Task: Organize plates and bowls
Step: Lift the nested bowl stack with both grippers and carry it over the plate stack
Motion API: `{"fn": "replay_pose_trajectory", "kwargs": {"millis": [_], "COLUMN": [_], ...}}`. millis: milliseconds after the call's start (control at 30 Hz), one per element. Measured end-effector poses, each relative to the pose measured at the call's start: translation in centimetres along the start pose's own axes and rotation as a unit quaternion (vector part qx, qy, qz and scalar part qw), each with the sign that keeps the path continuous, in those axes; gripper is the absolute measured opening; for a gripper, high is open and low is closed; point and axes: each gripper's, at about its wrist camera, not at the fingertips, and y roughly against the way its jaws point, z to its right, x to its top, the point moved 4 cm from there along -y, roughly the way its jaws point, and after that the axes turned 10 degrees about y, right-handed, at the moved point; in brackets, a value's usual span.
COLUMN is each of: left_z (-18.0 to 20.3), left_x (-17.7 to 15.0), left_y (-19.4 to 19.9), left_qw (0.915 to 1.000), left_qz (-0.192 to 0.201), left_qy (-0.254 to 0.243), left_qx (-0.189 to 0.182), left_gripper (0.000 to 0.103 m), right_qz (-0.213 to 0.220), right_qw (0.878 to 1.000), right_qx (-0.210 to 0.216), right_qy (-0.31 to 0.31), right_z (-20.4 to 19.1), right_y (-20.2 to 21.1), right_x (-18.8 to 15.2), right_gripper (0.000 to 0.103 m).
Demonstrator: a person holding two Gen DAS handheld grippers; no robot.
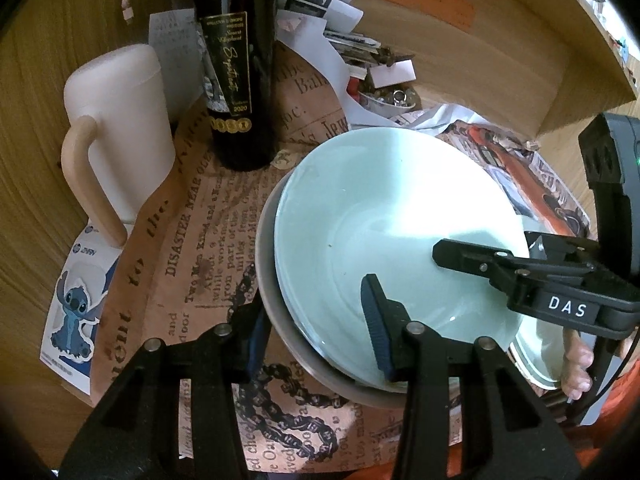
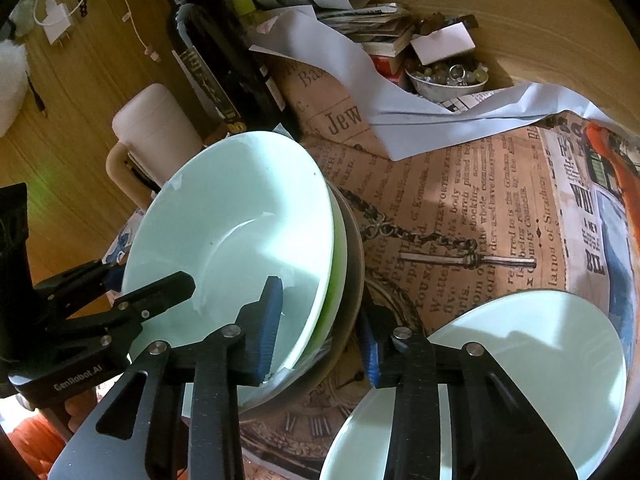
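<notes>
Inspecting the work area, we take the stack of dishes as our landmark: a pale green bowl sits on top, a brighter green dish edge shows beneath it in the right wrist view, and a grey bowl carries both at the bottom. The stack rests on a newspaper-print sheet covering the table.

Both hand-held grippers work the near rim of the stack. The left hand-held gripper straddles that rim, one pad inside the top bowl and one outside the grey bowl; we cannot tell whether the pads press. The right hand-held gripper likewise straddles the stack's rim, one pad inside and one outside, jaws narrowed about it; contact looks probable on the inner pad, but we cannot confirm a firm clamp.

To the right of the stack, in the right wrist view, a separate pale green plate lies alone, near the stack but apart from it. Behind the stack stand a wine bottle and a white jug.

We judge the task well advanced: three pieces nested, one plate outstanding. Other dishes may lie out of view.
</notes>
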Motion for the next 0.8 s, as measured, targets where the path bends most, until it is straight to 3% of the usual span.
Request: {"fn": "replay_pose_trajectory", "kwargs": {"millis": [433, 800], "left_z": [0.7, 2.4], "left_x": [0.4, 1.0], "left_y": [0.4, 1.5], "left_qw": [0.9998, 0.9991], "left_qz": [0.013, 0.027], "left_qy": [-0.011, -0.024], "left_qx": [0.001, -0.021], "left_gripper": [0.044, 0.044], "right_qz": [0.020, 0.045], "right_qw": [1.000, 0.999], "right_qx": [-0.004, -0.018], "right_qy": [-0.007, -0.014], "right_z": [0.4, 1.0], "right_y": [0.9, 3.4], "right_x": [0.3, 0.2], "right_gripper": [0.030, 0.030]}}
